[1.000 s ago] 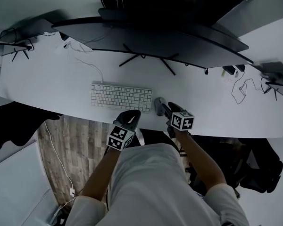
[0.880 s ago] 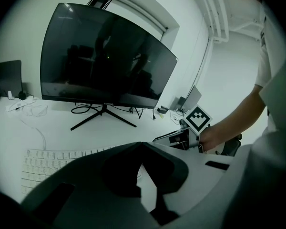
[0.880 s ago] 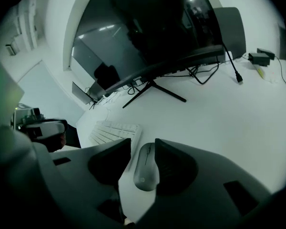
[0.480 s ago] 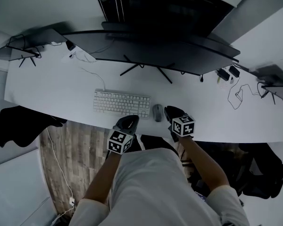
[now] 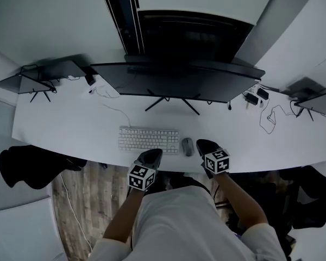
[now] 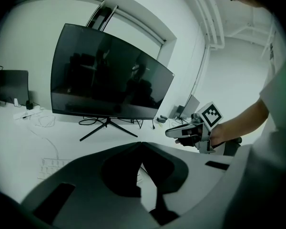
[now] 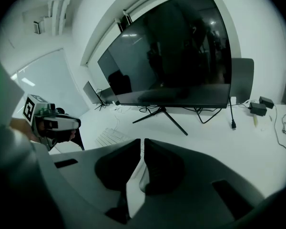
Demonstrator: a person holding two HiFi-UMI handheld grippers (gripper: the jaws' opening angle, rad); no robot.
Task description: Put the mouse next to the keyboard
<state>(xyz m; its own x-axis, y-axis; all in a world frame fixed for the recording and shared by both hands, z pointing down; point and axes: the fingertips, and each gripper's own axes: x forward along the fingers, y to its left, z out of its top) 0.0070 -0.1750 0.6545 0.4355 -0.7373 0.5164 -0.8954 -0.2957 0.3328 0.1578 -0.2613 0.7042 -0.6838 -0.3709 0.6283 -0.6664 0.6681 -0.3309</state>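
Both grippers shut and empty at the desk's front edge; the mouse lies beside the keyboard.

Nearest, the person's two arms reach to the front edge of the white desk (image 5: pixel 65 129). The left gripper (image 5: pixel 154 153) hovers there at the keyboard's right end, jaws together on nothing. The right gripper (image 5: pixel 202 143) is just right of the mouse; its jaws have just closed, tips meeting with nothing between them. The grey mouse (image 5: pixel 188 146) lies close to the front edge, just beside the right end of the white keyboard (image 5: pixel 149 140), a narrow gap apart. In both gripper views the gripper's own body blocks the near desk and hides the mouse. A thin cable (image 5: pixel 117 109) runs from the keyboard toward the far left corner. Behind, a wide dark monitor (image 5: pixel 176 83) on a splayed stand (image 5: pixel 168 101) spans the far edge. Small screens stand at the far left corner (image 5: pixel 27 83) and far right corner (image 5: pixel 315 103), with a loose black cable (image 5: pixel 267 121) near the right one.
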